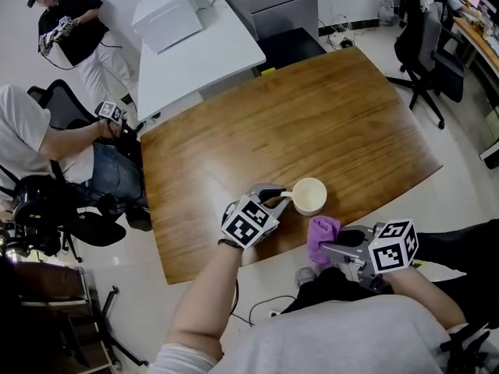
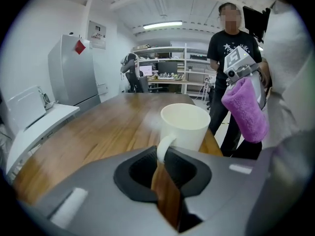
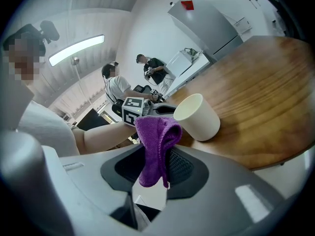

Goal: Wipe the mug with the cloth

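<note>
A cream mug (image 1: pixel 309 195) stands upright near the front edge of the wooden table (image 1: pixel 312 115). My left gripper (image 1: pixel 274 201) reaches it from the left. In the left gripper view the jaws are closed narrowly on the mug's handle (image 2: pixel 164 150), with the mug body (image 2: pixel 184 127) just beyond. My right gripper (image 1: pixel 331 244) hovers off the table's front edge, shut on a purple cloth (image 1: pixel 322 232). The cloth (image 3: pixel 155 136) hangs bunched from the jaws in the right gripper view, a short way from the mug (image 3: pixel 197 117) and apart from it. The left gripper view shows the cloth (image 2: pixel 246 112) at upper right.
A white table (image 1: pixel 210 53) carrying a white box (image 1: pixel 168 14) adjoins the wooden one at the back left. A seated person (image 1: pixel 47 139) and a standing person (image 1: pixel 74 29) are on the left. An office chair (image 1: pixel 425 53) is at the far right.
</note>
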